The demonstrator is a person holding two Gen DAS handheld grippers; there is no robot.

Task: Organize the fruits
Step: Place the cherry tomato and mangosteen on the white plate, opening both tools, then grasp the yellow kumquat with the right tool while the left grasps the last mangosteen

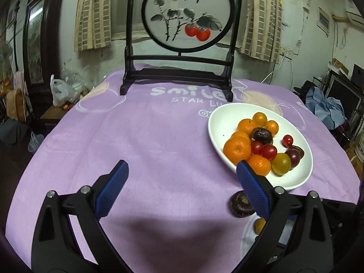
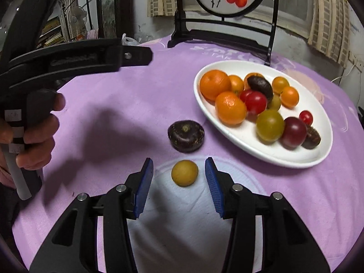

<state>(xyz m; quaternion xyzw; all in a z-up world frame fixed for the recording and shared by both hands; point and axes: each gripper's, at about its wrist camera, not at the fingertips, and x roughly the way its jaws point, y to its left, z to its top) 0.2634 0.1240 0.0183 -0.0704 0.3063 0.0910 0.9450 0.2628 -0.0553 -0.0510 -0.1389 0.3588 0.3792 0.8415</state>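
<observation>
Left wrist view
Left gripper (image 1: pixel 182 170): its blue ribbed fingers stood wide apart over the lilac cloth, holding nothing.
Hidden: the right blue pad (image 1: pixel 253 191) covered one edge of the dark brown wrinkled round fruit (image 1: pixel 240 204) lying on the lilac fleece tablecloth (image 1: pixel 145 136); a small yellow round fruit (image 1: pixel 260 224) showed only as a sliver beside the finger's black arm.
Plate: the white oval ceramic plate (image 1: pixel 218 122) lay right of centre, its long axis running from far left to near right, and held mandarins, red, yellow and purple cherry tomatoes and dark fruits.
Writing: the cloth read "smile" and "STAR LU", the rest cut off by the plate; the round painted persimmon screen on a black wooden stand (image 1: pixel 188 13) bore brush characters too small to read.

Right wrist view
Right gripper (image 2: pixel 179 172): fingers apart, with the yellow fruit (image 2: pixel 184 173) lying between the tips, touching neither.
Dark fruit (image 2: pixel 185 135): just beyond the yellow one, stem end turned up, near the plate (image 2: pixel 250 145) but apart from it.
Cut off: the person's left hand (image 2: pixel 37 134) on the other tool's black handle was partly out of frame at the left edge.
</observation>
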